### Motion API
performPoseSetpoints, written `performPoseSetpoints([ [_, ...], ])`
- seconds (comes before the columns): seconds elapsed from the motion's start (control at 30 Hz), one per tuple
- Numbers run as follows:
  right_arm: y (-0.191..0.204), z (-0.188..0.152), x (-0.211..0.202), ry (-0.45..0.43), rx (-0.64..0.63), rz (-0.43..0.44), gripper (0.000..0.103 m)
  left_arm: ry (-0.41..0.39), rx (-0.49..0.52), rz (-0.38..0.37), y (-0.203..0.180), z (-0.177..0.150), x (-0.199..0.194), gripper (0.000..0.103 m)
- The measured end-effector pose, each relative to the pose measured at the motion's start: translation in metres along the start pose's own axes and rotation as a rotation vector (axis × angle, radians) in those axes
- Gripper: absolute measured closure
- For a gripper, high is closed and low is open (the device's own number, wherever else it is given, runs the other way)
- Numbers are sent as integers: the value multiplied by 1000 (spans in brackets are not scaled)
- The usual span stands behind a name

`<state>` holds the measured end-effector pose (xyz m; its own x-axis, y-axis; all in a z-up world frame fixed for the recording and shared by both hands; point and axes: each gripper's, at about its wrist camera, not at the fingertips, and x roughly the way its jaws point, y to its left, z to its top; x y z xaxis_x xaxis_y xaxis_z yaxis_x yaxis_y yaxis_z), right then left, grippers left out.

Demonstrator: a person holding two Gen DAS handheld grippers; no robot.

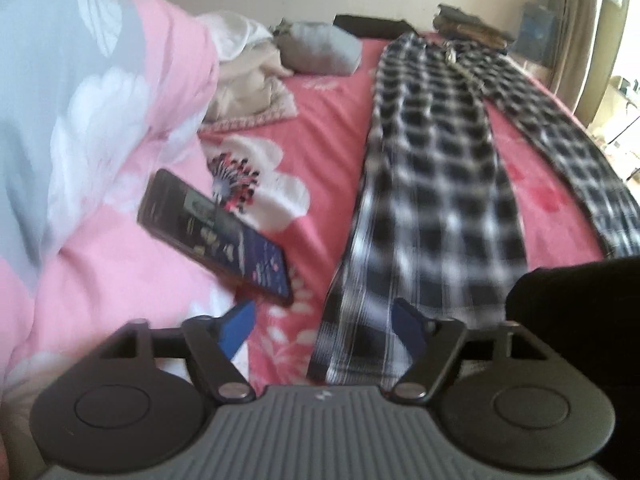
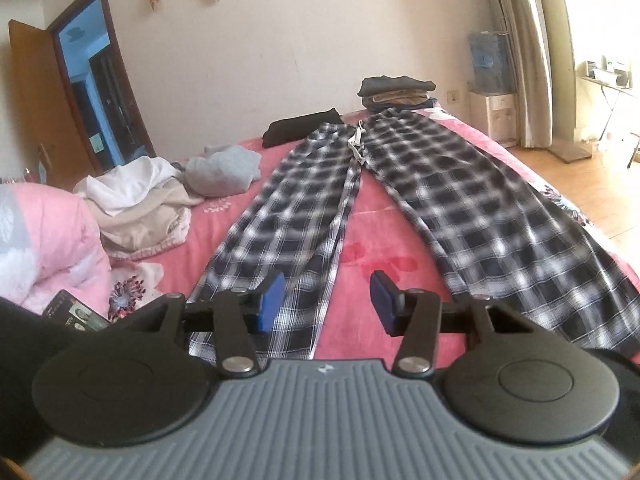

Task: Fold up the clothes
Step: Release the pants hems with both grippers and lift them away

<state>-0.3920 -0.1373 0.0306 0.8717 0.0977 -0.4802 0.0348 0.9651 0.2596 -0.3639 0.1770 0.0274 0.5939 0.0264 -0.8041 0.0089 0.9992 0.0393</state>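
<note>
Black-and-white plaid trousers (image 2: 308, 200) lie flat on the pink bed, legs spread toward me, waistband with a white drawstring at the far end. They also show in the left wrist view (image 1: 432, 184). My left gripper (image 1: 326, 326) is open and empty, low over the hem of the left trouser leg. My right gripper (image 2: 326, 306) is open and empty, above the gap between the two legs near their hems, its left pad over the left leg's hem.
A phone (image 1: 216, 236) lies by the rolled pink-and-grey quilt (image 1: 80, 120) at left. Loose white, beige and grey clothes (image 2: 160, 188) are heaped at far left. Folded dark clothes (image 2: 396, 90) and a black garment (image 2: 300, 128) sit at the far end. Wood floor (image 2: 592, 184) lies right.
</note>
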Motion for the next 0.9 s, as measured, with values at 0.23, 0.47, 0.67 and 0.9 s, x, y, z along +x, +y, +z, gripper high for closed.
performPoseSetpoints([
  [0.23,16,-11,9,52,-48,-45,40,-29,-28,-17,4,2,-1,10],
  [0.47,33,-19,14,66,-124,-73,22,-50,-85,-45,16,6,-2,7],
  [0.67,33,-20,16,72,-127,-91,14,-69,-47,-41,9,4,-5,5],
  [0.9,27,-20,17,67,-91,-133,12,-83,-35,-30,7,3,-8,5],
])
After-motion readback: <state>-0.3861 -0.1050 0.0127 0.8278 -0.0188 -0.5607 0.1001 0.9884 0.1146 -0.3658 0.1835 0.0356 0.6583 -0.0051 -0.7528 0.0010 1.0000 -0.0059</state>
